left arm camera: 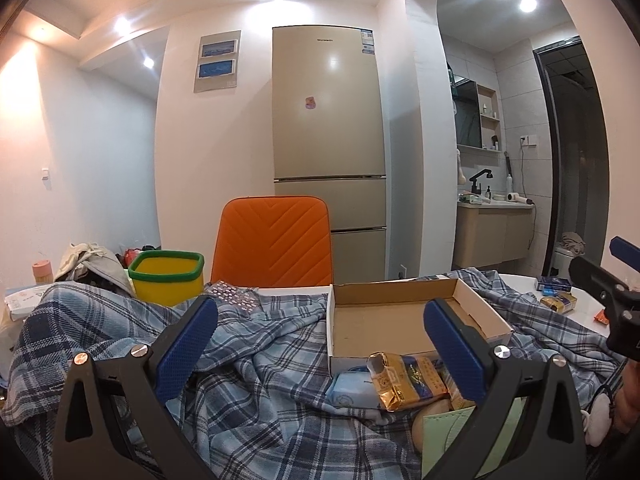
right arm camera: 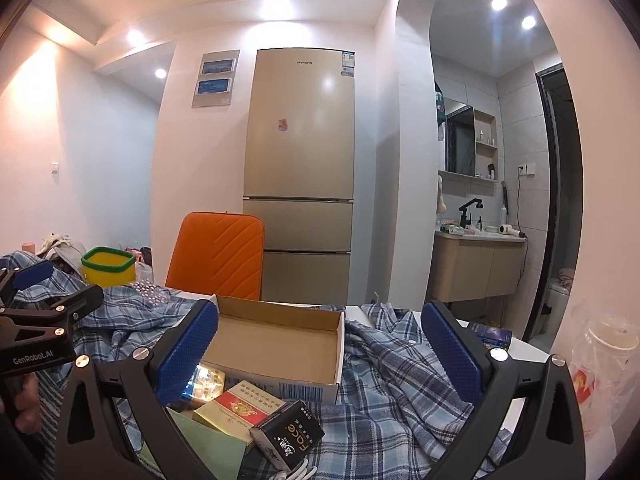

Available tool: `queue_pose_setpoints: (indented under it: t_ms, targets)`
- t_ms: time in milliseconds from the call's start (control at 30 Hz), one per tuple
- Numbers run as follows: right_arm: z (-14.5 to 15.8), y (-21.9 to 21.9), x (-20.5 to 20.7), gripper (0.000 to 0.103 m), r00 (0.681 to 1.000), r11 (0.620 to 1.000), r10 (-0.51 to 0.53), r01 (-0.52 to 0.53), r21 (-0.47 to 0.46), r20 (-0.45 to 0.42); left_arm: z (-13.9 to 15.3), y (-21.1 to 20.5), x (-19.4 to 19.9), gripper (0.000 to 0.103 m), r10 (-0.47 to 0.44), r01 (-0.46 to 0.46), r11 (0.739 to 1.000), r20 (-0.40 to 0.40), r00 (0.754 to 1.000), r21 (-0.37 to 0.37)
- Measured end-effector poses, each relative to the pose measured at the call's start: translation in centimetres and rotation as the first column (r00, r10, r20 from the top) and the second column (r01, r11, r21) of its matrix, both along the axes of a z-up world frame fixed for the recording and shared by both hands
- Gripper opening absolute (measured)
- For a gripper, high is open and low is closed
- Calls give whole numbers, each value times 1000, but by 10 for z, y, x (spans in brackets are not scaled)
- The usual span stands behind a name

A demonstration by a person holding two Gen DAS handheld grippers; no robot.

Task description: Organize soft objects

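A blue plaid shirt [left arm camera: 264,364] lies crumpled over the table; it also shows in the right wrist view [right arm camera: 396,376]. An open empty cardboard box [left arm camera: 400,320] sits on it, also in the right wrist view [right arm camera: 276,344]. In front of the box lie a gold packet [left arm camera: 404,380], a blue tissue pack [left arm camera: 352,392], a red and gold carton [right arm camera: 240,404] and a black pack [right arm camera: 288,436]. My left gripper [left arm camera: 320,340] is open and empty above the shirt. My right gripper [right arm camera: 320,344] is open and empty above the box and packets.
A yellow bin with a green rim [left arm camera: 168,276] stands at the back left. An orange chair [left arm camera: 276,240] stands behind the table, a fridge [left arm camera: 328,140] beyond it. A plastic bag with a cup [right arm camera: 604,360] is at the right. Small packs [left arm camera: 556,292] lie at the right table edge.
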State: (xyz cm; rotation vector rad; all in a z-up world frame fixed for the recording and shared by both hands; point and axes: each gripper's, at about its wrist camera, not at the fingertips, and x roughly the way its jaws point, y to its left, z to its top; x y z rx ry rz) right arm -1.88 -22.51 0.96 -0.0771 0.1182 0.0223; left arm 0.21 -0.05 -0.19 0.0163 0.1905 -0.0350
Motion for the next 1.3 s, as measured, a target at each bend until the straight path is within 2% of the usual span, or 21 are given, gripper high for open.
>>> queue_pose_setpoints:
  t_ms: [600,700,900,1167,1300]
  targets:
    - [0,2,-3,103,1000,1000,15,-14,-16,6,4,1,-3,103,-2,2,1000,12,1000,-11]
    - [3,-1,-6,103,1000,1000,13,-14,15,15,12,3,-7,102,-18,18,1000,-6,1000,-10]
    - [21,-8,-8,103,999,997,-9,11,74,-38,33,2,-16,102,-2,2,1000,-16,1000,7]
    - [46,-3,-27,103,998,997,-7,11,71,-57,50,1,-30,102,-5,5,1000,-54,999,-11]
    - [50,0,-36,103,995,998,-12,18,62,-104,49,-5,-33,103,-13,11,1000,-137,991,-18]
